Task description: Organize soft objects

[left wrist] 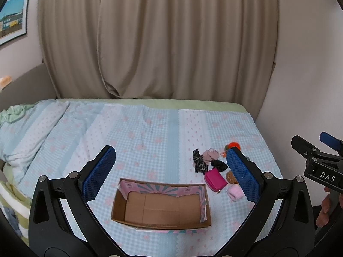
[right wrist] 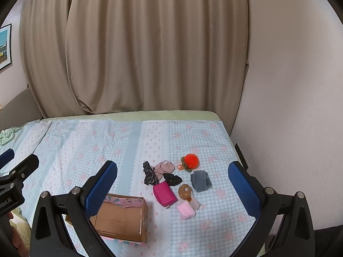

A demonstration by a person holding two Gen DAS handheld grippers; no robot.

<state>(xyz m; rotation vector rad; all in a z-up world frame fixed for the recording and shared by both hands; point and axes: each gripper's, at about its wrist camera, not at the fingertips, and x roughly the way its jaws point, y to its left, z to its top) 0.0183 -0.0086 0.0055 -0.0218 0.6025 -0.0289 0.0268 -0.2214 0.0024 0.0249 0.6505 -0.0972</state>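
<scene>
The soft objects sit in one loose cluster on the bed, approx centre of the right wrist view and at 3 o'clock of the cardboard box, near it but not touching. Count, from that view: 1 magenta zip pouch, 1 pale pink folded cloth, 1 brown round plush, 1 grey-blue folded cloth, 1 orange-red pompom, 1 black scrunchie, 1 dusty-pink scrunchie, 1 dark patterned scrunchie; so 8 pieces plus a thin pale item beside the plush that I can't identify. 1 box, open top, nothing inside it per the left wrist view. Step in hand, by my read: the very start, nothing sorted yet, both tools hovering above the bed w/o contact. Left gripper has its jaws wide apart, box below and between them, holding nothing. Right gripper likewise jaws spread apart, the cluster framed between them, nothing held. Next move prob. calls for the right one to drop toward a piece at the near edge of the pile, e.g. pouch or pink cloth at 6 o'clock, close on it alone w/o snagging neighbours, then carry it toward 9 o'clock into the box. Items touch or overlap at 12 o'clock of the pile, so those want care. Beige curtain hangs behind the bed.
</scene>
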